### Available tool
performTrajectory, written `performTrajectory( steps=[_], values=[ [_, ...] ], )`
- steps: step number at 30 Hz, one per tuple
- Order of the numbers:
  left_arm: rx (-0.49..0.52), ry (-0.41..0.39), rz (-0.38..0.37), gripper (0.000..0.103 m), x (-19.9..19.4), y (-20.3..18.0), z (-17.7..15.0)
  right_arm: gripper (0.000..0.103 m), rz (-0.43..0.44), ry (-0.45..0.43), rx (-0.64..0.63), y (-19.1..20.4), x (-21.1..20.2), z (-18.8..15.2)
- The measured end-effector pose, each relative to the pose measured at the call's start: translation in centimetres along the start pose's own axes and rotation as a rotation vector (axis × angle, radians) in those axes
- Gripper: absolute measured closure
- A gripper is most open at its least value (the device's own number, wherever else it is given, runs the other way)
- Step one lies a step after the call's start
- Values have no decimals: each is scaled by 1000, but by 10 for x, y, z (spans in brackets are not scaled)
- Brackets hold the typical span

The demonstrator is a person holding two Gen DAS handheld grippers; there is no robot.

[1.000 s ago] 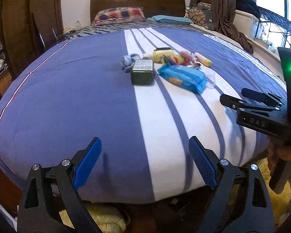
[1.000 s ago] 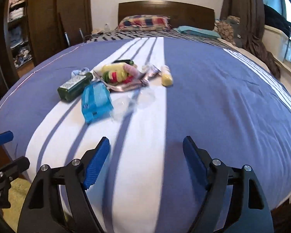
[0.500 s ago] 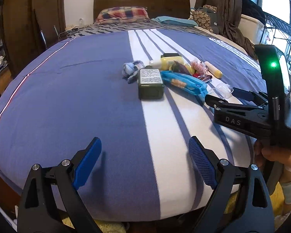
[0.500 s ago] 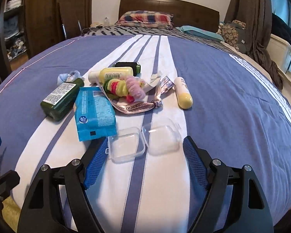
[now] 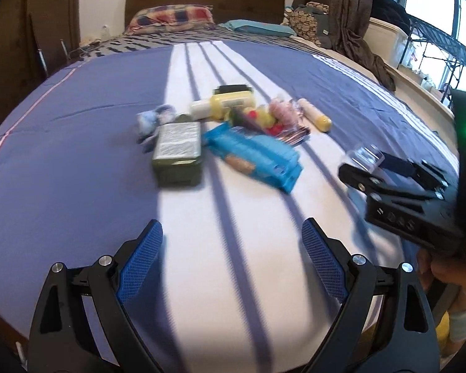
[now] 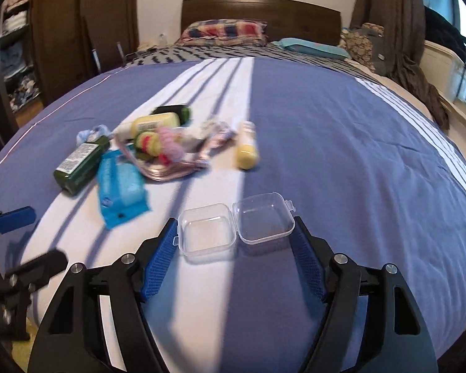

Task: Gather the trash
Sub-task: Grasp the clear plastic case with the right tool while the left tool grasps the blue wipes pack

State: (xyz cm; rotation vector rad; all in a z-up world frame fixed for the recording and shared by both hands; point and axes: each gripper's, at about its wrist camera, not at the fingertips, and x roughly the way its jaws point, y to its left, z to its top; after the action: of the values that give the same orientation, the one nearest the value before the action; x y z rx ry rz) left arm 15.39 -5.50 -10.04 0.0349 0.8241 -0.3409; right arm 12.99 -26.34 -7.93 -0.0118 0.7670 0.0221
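You are working over a wide bed (image 6: 341,130) covered in a blue spread with white stripes, and the clutter is lying in a loose heap on the white band near its middle. Your left gripper (image 5: 233,267) is hovering above bare bedspread with its blue pads spread wide and nothing between them, the heap lying well ahead of it. Your right gripper (image 6: 234,248) is also gaping, its two pads sitting just outside the two ends of a clear plastic clamshell box (image 6: 236,227) that is lying flat and opened out on the spread; whether the pads are touching the box cannot be told. From the left view that box (image 5: 365,157) is showing just past the tip of your right gripper.

In the heap, a dark green bottle (image 6: 80,164) is lying on its side at the left, with a blue snack wrapper (image 6: 119,185) just beside it and nearest to you. Behind them a pale yellow bottle (image 6: 152,124) is lying across, a bunch of coloured hair ties (image 6: 160,144) is resting on a shiny foil wrapper (image 6: 177,169), and a small yellow tube (image 6: 247,149) is lying slightly apart on the right.
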Motion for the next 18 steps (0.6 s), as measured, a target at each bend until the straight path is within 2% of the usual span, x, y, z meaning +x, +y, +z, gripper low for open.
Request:
performTrajectory(
  steps=[6, 11, 13, 15, 18],
  values=[
    [-12, 19, -26, 17, 29, -20, 21, 30, -16, -11, 71, -33, -8, -10],
    [-34, 32, 17, 18, 51, -27, 38, 30, -1, -19, 79, -37, -11, -13],
    [-35, 38, 33, 21, 57, -28, 43, 30, -2, -21, 75, -36, -11, -14],
    [-23, 41, 53, 34, 59, -29, 44, 30, 1, -23, 69, -34, -12, -15],
    [-12, 42, 54, 41, 56, -26, 42, 30, 15, -26, 66, -32, -15, -17]
  ],
)
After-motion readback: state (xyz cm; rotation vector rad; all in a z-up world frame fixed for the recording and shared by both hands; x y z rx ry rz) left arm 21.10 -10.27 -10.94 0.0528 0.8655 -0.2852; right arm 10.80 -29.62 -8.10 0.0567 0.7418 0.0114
